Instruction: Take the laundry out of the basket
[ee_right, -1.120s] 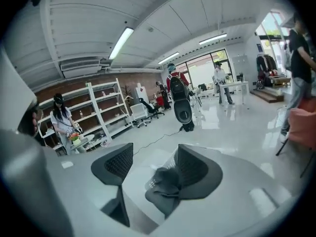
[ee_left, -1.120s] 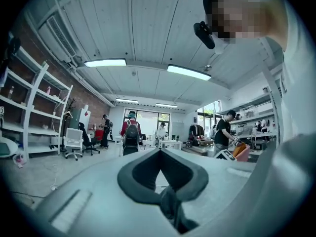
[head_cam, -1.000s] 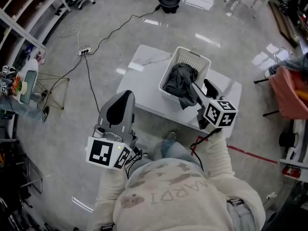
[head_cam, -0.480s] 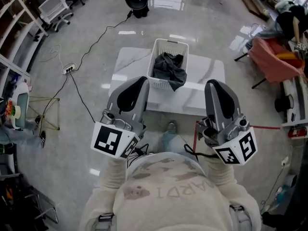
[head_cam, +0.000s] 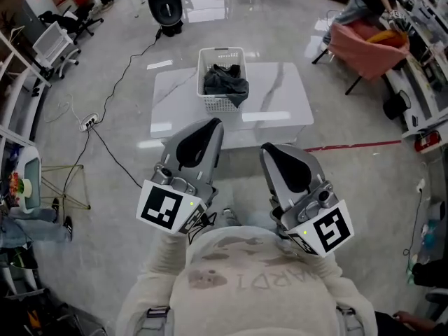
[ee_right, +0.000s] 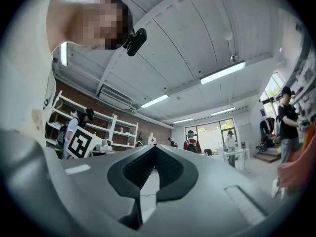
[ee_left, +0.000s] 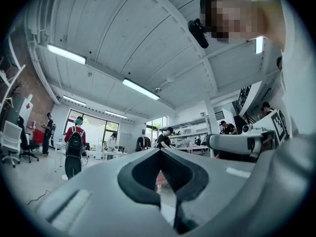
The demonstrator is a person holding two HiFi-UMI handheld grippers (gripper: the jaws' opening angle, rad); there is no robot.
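A white slatted laundry basket (head_cam: 210, 102) stands on the far half of a white marble table (head_cam: 280, 100). Dark grey laundry (head_cam: 225, 82) fills it and hangs over its near right rim. My left gripper (head_cam: 213, 123) and right gripper (head_cam: 269, 150) are both held close to my chest, well short of the table and pointing up toward it. In the left gripper view the left gripper (ee_left: 159, 151) has its jaws closed together with nothing between them. The right gripper (ee_right: 154, 147) looks the same in its own view. Neither of those views shows the basket.
A black cable runs over the grey floor to a power strip (head_cam: 89, 122) on the left. A red tape line (head_cam: 350, 145) lies right of the table. A black chair base (head_cam: 163, 2) stands behind the table, and a seat draped in pink cloth (head_cam: 360, 40) at the far right.
The right gripper has come back from the basket's edge to my chest, beside the left one. The table and basket now sit farther off, centred ahead, with laundry still in the basket.
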